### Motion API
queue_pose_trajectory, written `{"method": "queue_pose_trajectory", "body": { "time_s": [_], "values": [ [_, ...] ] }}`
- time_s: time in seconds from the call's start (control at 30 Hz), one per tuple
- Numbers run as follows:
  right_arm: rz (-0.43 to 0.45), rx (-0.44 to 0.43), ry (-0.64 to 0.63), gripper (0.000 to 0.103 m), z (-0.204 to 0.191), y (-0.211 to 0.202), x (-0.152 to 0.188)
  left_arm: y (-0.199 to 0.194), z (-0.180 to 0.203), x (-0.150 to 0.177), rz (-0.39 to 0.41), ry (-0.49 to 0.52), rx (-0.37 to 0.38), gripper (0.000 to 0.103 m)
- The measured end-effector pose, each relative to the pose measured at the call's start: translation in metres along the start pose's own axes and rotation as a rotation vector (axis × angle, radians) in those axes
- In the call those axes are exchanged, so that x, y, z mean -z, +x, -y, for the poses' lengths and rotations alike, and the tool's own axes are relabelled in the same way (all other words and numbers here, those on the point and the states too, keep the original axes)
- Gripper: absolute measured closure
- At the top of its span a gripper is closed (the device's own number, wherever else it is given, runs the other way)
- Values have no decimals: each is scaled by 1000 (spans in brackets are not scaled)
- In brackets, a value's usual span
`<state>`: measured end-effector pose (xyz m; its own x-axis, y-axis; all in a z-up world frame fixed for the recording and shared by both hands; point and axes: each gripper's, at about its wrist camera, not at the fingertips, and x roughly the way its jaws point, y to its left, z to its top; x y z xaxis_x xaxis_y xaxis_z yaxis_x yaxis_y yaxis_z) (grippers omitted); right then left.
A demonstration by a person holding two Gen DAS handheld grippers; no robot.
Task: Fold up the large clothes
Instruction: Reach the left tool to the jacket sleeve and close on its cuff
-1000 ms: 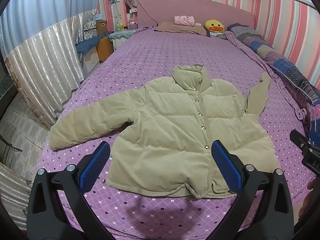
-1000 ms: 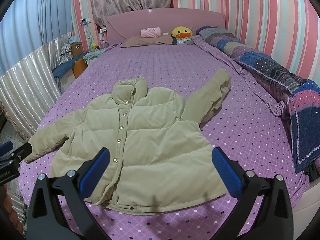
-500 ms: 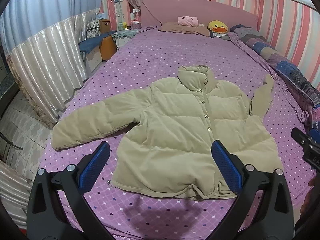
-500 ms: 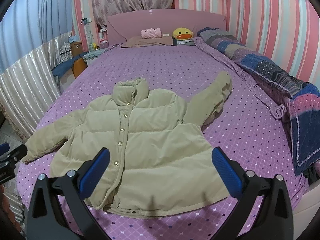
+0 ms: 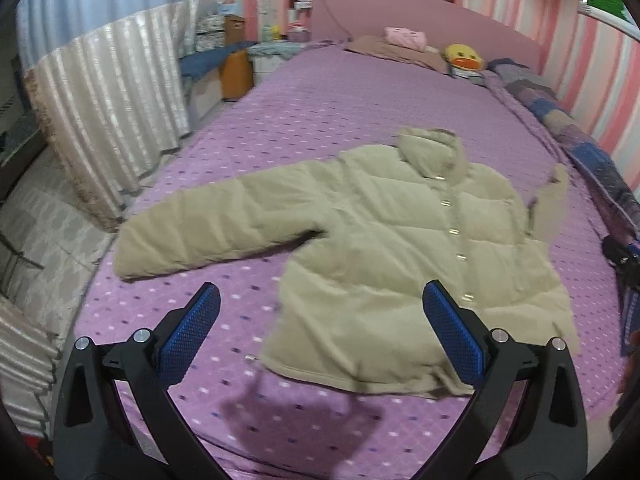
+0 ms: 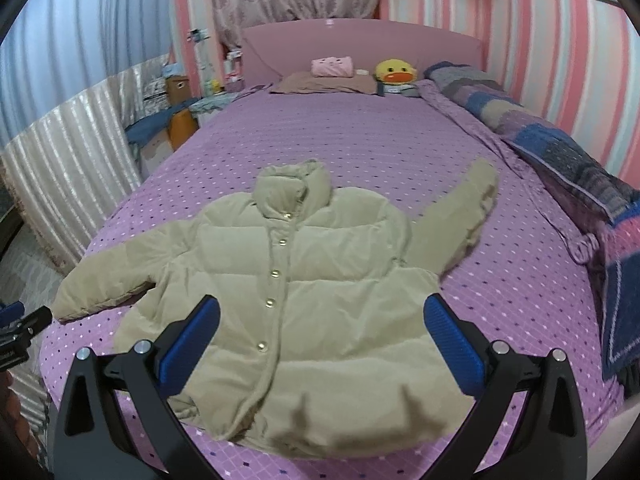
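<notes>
A beige puffer jacket (image 6: pixel 304 280) is lying flat and buttoned on the purple dotted bed (image 6: pixel 360 140), one sleeve stretching toward the bed's left edge, the other angling up toward the patchwork quilt (image 6: pixel 560 148). The left tool (image 5: pixel 320 336) and right tool (image 6: pixel 322 336) are both hovering released, grasping nothing, near the hem.
</notes>
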<state>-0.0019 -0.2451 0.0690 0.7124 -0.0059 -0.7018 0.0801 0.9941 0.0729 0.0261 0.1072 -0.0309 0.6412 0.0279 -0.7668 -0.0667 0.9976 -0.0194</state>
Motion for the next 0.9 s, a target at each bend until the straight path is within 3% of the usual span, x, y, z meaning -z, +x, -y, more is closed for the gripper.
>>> {"method": "queue_pose_trajectory", "body": {
  "time_s": [0.13,0.3,0.63,0.9],
  "values": [
    [10,23,-56,2,-19,21,-10,17,-31,-6,-4,-30,-48,3],
    [-13,-22,-88,2,-43,50,-16,49,-69,-10,-42,-76,-90,3],
    [-55,23,-132,2,-76,103,-25,112,-165,-1,-68,-258,-125,3],
    [-67,106,-205,2,-99,145,-25,166,-228,9,-85,-339,-172,3]
  ]
}}
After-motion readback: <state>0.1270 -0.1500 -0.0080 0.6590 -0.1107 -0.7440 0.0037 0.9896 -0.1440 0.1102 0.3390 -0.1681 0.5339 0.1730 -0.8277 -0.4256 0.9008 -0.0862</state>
